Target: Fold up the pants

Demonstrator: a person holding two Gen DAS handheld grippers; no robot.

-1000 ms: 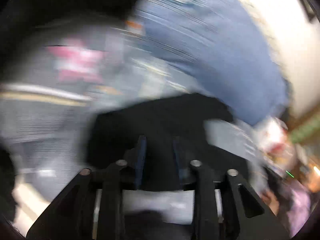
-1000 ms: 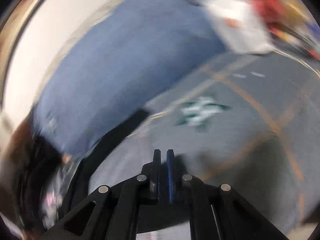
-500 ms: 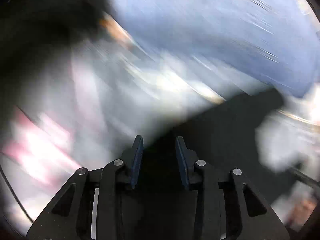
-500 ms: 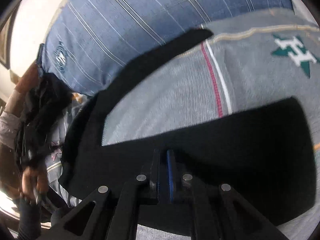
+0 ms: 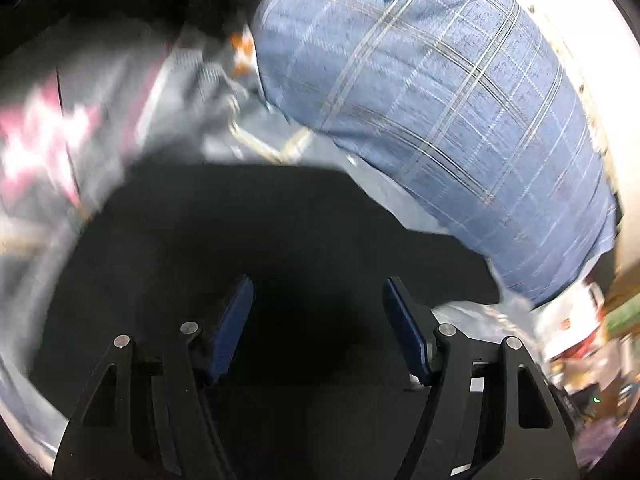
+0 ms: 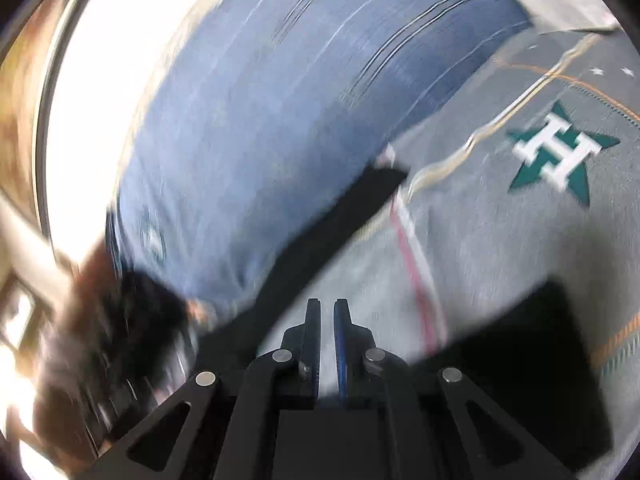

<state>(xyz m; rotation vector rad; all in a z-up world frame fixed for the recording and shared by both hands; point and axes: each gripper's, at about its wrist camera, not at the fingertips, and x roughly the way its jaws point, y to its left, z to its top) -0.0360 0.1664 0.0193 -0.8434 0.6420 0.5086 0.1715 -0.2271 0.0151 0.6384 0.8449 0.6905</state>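
The black pants point(image 5: 256, 236) lie on a grey bedspread point(image 5: 200, 92). In the left wrist view my left gripper point(image 5: 318, 300) is open, its blue-padded fingers wide apart just above the black cloth, holding nothing. In the right wrist view a black pant leg point(image 6: 344, 212) runs diagonally toward the pillow, and more black cloth point(image 6: 532, 344) lies at lower right. My right gripper point(image 6: 327, 312) has its jaws nearly together over bare bedspread point(image 6: 480, 248); I see no cloth between them.
A large blue plaid pillow point(image 5: 440, 100) lies behind the pants, also in the right wrist view point(image 6: 260, 120). The bedspread bears a green star logo point(image 6: 556, 152) and a pink one point(image 5: 36, 136). A dark blurred heap point(image 6: 120, 320) lies at left.
My left gripper opened wide over the black cloth. My right gripper let go of the pants and pulled back; both views are motion-blurred.
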